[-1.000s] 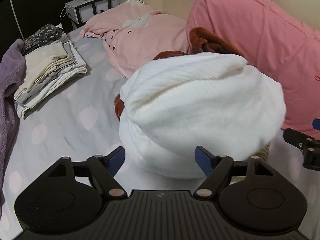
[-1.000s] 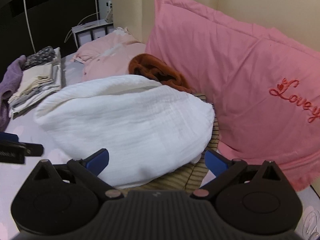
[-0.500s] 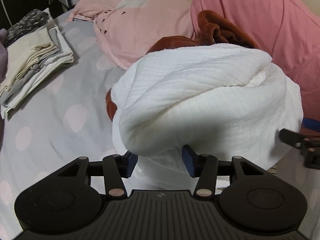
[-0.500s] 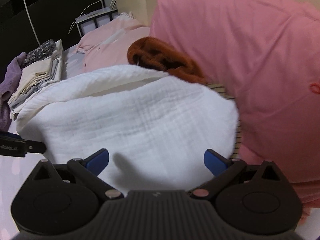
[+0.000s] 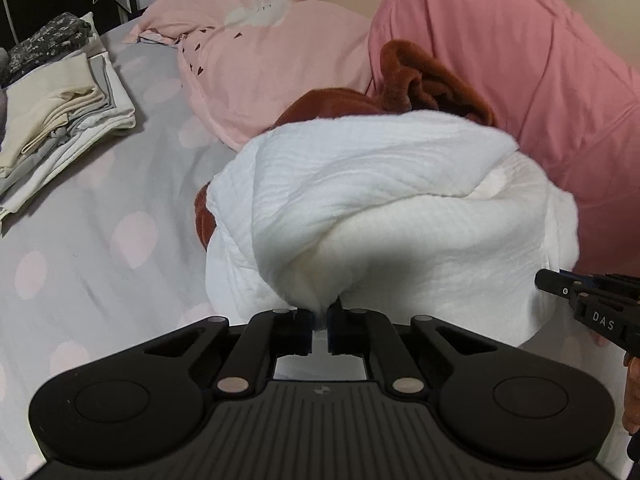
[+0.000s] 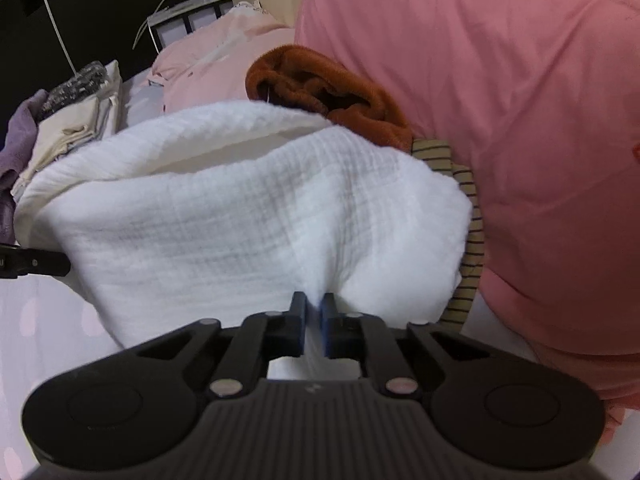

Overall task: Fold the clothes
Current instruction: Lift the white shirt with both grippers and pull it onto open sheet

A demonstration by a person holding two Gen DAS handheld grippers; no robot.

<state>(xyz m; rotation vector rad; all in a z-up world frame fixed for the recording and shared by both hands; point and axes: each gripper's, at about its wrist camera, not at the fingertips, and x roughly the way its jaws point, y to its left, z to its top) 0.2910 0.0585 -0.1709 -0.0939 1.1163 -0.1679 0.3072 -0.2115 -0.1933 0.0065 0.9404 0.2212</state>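
the left gripper and right gripper are each pinching a near edge of the white garment, which is lying bunched on the bed over a rust-brown fleece, against the pink pillow

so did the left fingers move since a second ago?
Yes. The left gripper closed onto the white cloth, advancing toward the pink pillow.
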